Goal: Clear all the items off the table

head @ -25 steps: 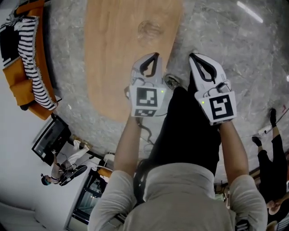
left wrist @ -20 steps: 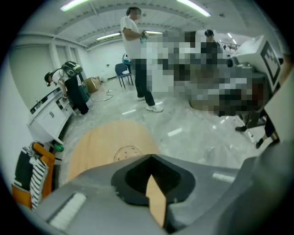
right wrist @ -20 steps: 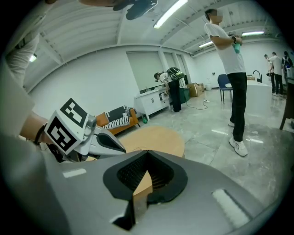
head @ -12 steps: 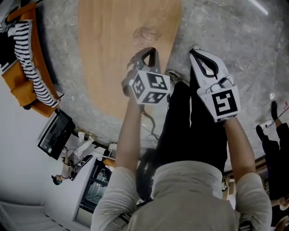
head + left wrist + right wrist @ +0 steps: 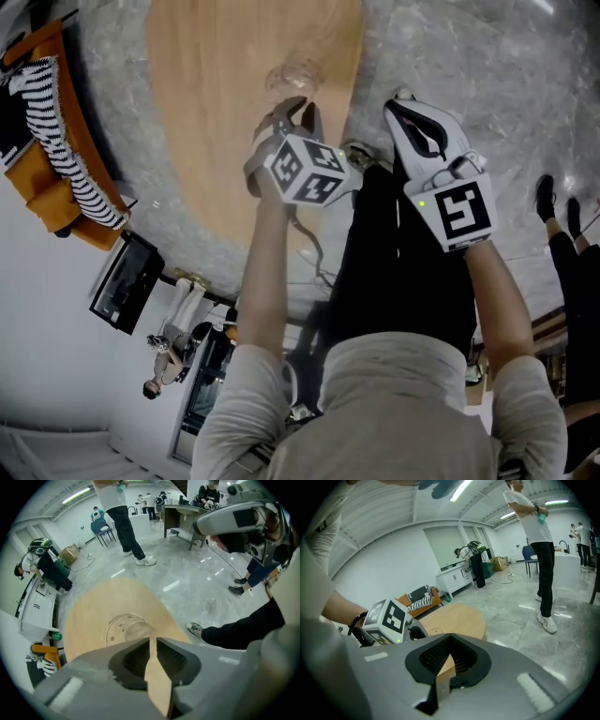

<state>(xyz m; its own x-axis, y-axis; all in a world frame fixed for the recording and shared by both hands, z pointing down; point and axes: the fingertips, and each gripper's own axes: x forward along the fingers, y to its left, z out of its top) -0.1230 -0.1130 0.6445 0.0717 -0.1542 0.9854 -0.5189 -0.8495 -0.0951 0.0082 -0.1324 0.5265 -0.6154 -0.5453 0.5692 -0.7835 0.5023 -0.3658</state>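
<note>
1. Grey polished stone floor (image 5: 469, 56) surrounds a pale oval wooden table (image 5: 225, 122). An orange sofa with a striped black-and-white cloth (image 5: 52, 141) stands well apart on the left.
2. Only one item shows on the table: a clear, round, see-through dish (image 5: 294, 73) near the edge closest to the person. Whether it is a plate or a lid cannot be told.
3. The left gripper (image 5: 298, 105) hovers just short of that dish, its jaws pressed together at the tips with nothing between them. The right gripper (image 5: 405, 101) hangs beside it over the floor, jaws likewise closed and empty.
4. The step in hand looks like the reach for the dish. The left jaws should spread before they come down, then straddle the rim squarely. Smooth clear ware probably slips, so a firm bite and a level lift would serve best.
</note>
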